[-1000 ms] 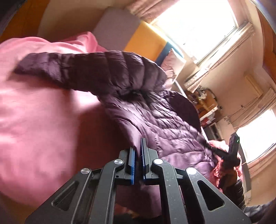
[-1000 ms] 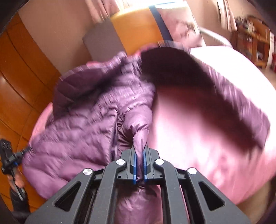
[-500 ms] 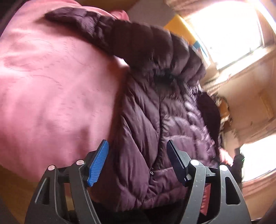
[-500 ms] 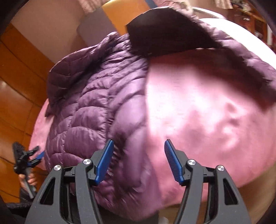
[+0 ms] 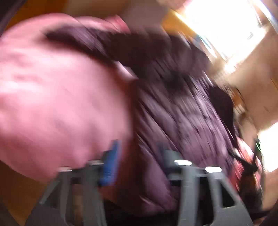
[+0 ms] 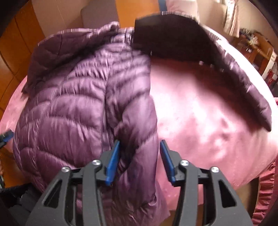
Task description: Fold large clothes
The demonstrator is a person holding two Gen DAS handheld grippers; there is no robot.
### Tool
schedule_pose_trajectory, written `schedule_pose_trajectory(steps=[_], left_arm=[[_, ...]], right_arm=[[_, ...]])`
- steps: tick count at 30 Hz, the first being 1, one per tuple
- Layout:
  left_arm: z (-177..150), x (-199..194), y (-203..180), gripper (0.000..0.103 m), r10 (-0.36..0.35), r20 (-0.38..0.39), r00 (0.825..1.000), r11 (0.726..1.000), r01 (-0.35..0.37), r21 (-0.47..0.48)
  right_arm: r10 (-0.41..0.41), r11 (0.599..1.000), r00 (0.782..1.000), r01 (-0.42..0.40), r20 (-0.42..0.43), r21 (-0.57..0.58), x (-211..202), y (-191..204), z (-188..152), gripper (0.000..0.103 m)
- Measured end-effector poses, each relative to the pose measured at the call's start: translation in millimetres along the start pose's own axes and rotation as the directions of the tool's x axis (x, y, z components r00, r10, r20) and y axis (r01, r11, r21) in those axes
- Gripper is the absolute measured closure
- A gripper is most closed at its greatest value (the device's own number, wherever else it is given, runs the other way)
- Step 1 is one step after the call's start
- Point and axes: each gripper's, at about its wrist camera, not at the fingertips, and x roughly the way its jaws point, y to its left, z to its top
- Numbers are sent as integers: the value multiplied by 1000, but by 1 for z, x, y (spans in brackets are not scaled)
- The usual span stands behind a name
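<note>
A purple quilted puffer jacket (image 6: 69,113) lies spread on the pink bed cover (image 6: 208,113), one sleeve (image 6: 243,78) stretched out to the right. My right gripper (image 6: 139,156) is open over the jacket's front edge; the fabric lies between the blue pads without being pinched. The left wrist view is badly blurred. In it the jacket (image 5: 173,104) runs up the bed cover (image 5: 52,87) with a sleeve (image 5: 86,40) at upper left. My left gripper (image 5: 137,156) is opening, jaws wide apart, with the jacket's hem lying loose between them.
Orange wooden wardrobe doors (image 6: 17,43) stand left of the bed, an orange and grey headboard (image 6: 135,10) behind it. A cluttered shelf (image 6: 260,48) is at far right. A bright window (image 5: 225,26) glares in the left wrist view. The bed's ruffled skirt (image 6: 265,191) hangs at lower right.
Both grippers were shut on the jacket's edge a second ago and have let go. The jacket has dropped flat on the bed, and both grippers have sunk closer to it.
</note>
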Motion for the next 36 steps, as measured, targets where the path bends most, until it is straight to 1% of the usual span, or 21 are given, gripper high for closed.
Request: schedule_pose_trajectory(steps=[1, 2, 3, 5, 6, 9, 13, 14, 16, 17, 20, 22, 24, 25, 26, 27, 28, 29, 31, 34, 36], left_arm=[[11, -7, 9, 22, 70, 62, 996, 998, -69, -14], [24, -14, 22, 22, 138, 108, 985, 990, -136, -27], [38, -17, 36, 21, 196, 133, 972, 981, -193, -39], [61, -19, 63, 21, 263, 157, 952, 964, -253, -81], [74, -19, 79, 21, 280, 158, 947, 957, -263, -120], [110, -13, 123, 21, 294, 189, 937, 935, -240, -261], [166, 20, 163, 21, 317, 168, 933, 904, -244, -352], [175, 24, 170, 21, 325, 161, 932, 901, -253, -353], [202, 44, 178, 21, 383, 147, 912, 885, -317, -342], [210, 52, 178, 21, 396, 137, 908, 883, -337, -326], [239, 81, 180, 21, 495, 103, 863, 854, -461, -241], [251, 97, 189, 21, 529, 70, 846, 835, -503, -224], [259, 111, 202, 21, 510, 40, 859, 837, -485, -252], [260, 117, 208, 35, 488, 32, 872, 843, -462, -275], [261, 122, 211, 49, 453, 29, 891, 861, -429, -273], [260, 127, 210, 77, 425, 14, 905, 879, -409, -245], [259, 130, 206, 88, 431, 17, 902, 884, -419, -208], [256, 127, 202, 93, 438, 40, 898, 887, -424, -182], [247, 113, 202, 96, 424, 77, 902, 895, -404, -190], [227, 71, 216, 97, 398, 143, 906, 892, -346, -291], [208, 35, 224, 97, 399, 195, 896, 883, -318, -346]], right_arm=[[-7, 1000, 1000, 7, 25, -8, -3, 4, 4, 48], [-11, 1000, 999, 12, 43, -17, -4, 10, 7, 43], [-12, 1000, 998, 14, 58, -28, -4, 16, 12, 42], [-14, 999, 997, 17, 74, -48, -4, 29, 18, 39], [-13, 998, 997, 18, 78, -61, -2, 38, 21, 38], [18, 996, 997, -12, 72, -87, 5, 60, 28, 35], [64, 992, 997, -58, 48, -115, 19, 93, 39, 34], [73, 990, 996, -68, 43, -126, 24, 102, 41, 34], [82, 984, 996, -75, 34, -160, 32, 122, 44, 34], [81, 982, 996, -74, 33, -177, 38, 131, 45, 34], [90, 972, 996, -82, 26, -222, 48, 152, 49, 34], [98, 969, 995, -91, 20, -231, 55, 162, 57, 34], [116, 968, 993, -109, 15, -226, 63, 170, 66, 34], [124, 967, 992, -118, 14, -227, 67, 174, 71, 34], [128, 966, 992, -121, 17, -229, 72, 178, 77, 34], [136, 964, 991, -128, 19, -232, 76, 182, 83, 34], [149, 962, 989, -141, 21, -233, 81, 187, 91, 34], [163, 961, 986, -154, 21, -231, 86, 191, 99, 34], [187, 957, 982, -179, 16, -229, 102, 200, 118, 34], [173, 958, 985, -166, 10, -235, 130, 212, 150, 35], [147, 963, 989, -138, 20, -233, 149, 222, 173, 36]])
